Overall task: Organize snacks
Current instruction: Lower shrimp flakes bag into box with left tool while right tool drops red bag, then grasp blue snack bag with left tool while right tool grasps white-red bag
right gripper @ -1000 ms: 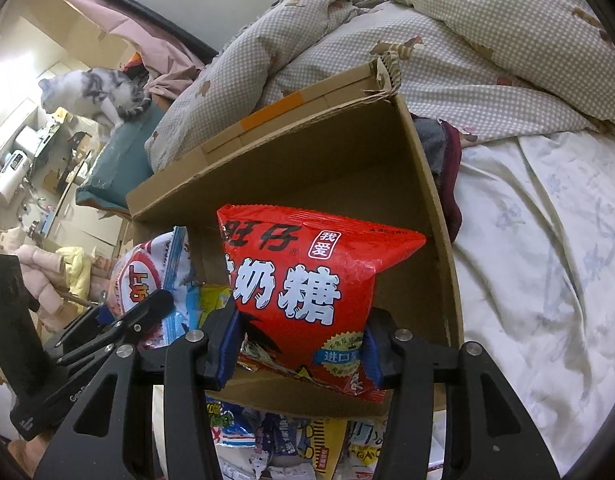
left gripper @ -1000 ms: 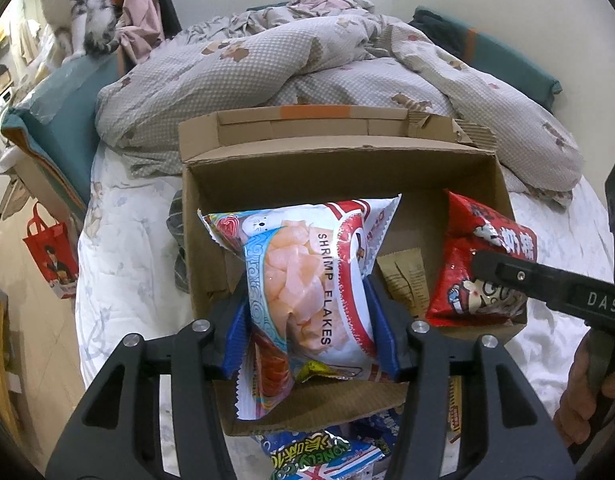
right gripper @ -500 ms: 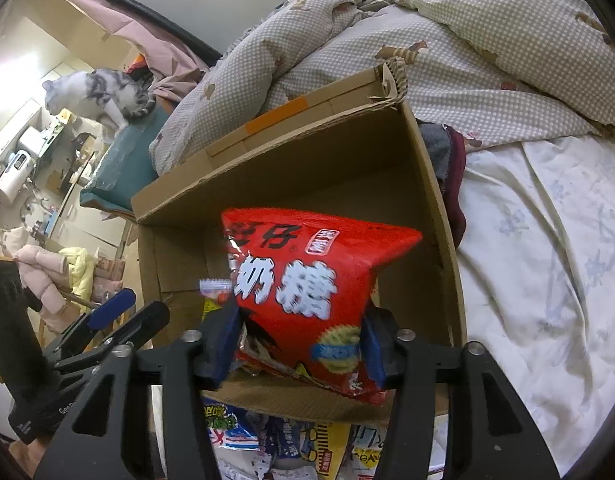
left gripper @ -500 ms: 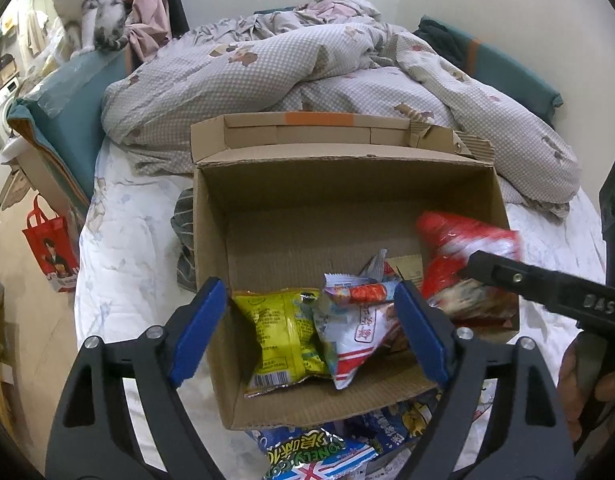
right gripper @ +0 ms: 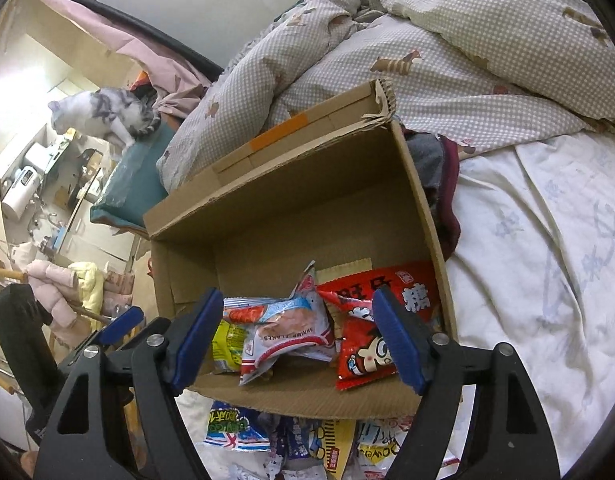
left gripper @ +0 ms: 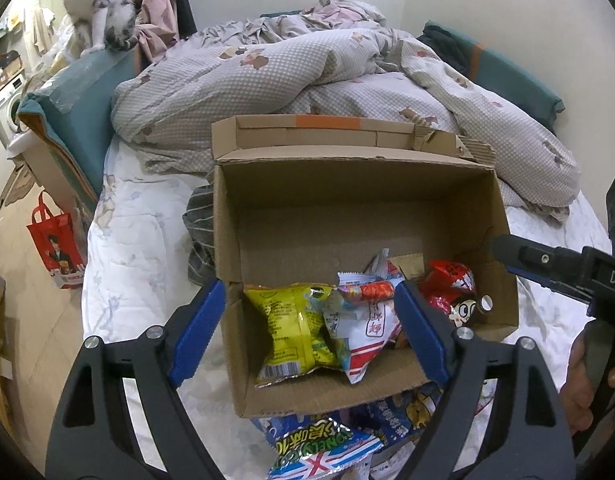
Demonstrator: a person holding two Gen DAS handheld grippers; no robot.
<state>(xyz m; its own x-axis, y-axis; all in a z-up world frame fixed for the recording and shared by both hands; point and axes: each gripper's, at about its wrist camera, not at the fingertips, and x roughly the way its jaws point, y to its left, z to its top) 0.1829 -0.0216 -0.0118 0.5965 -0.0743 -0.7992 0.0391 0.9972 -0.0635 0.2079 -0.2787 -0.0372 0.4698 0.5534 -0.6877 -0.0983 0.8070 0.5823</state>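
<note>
We find both hand-held grippers, left (left gripper: 309, 330) and right (right gripper: 293, 330), gaping and empty, jaws just widened. The red candy packet (right gripper: 367, 332) and white shrimp-flakes bag (right gripper: 287, 332) lie inside the brown cardboard box (right gripper: 307, 208) on the bed (right gripper: 547, 260)

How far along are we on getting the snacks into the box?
Done: the yellow bag, shrimp flakes bag and red candy bag lie in the cardboard box. In hand: nothing; left gripper and right gripper both open. Left: loose packets on the bed before the box.
</note>
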